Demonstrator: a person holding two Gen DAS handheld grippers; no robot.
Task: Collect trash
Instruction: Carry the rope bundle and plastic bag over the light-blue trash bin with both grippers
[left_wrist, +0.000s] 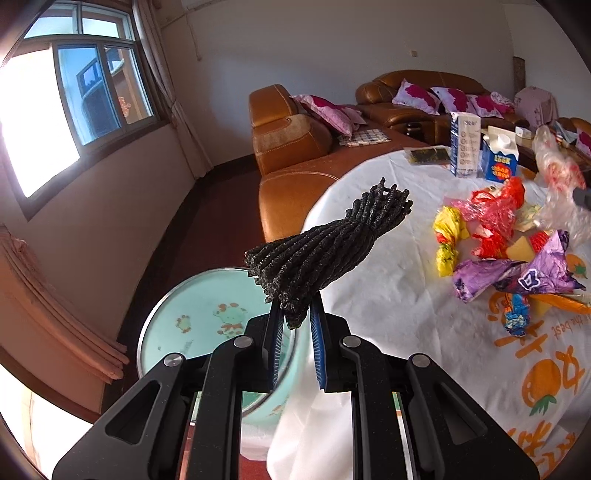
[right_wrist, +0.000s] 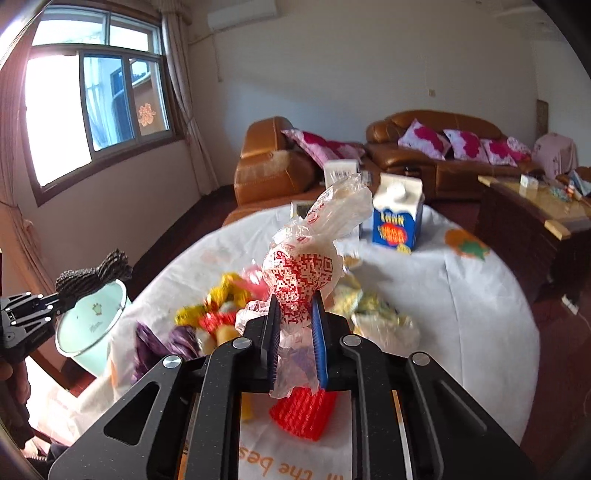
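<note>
left gripper (left_wrist: 295, 325) pinched on black rope bundle (left_wrist: 325, 243), poised above mint bin (left_wrist: 192, 317) for dropping | right gripper (right_wrist: 295, 328) clamped on clear plastic bag (right_wrist: 314, 258), lifted off table (right_wrist: 461, 295) | wrappers (left_wrist: 517, 266) left on table

Motion blurs the wrapper pile (right_wrist: 221, 306); bin (left_wrist: 207, 317) partly hidden.

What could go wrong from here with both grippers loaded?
The left gripper pinches only the end of the black netting, which overhangs the bin's rim, so on release it might catch there. The right gripper holds a slippery plastic bag over the wrappers; it could slip or drag some off the table.
</note>
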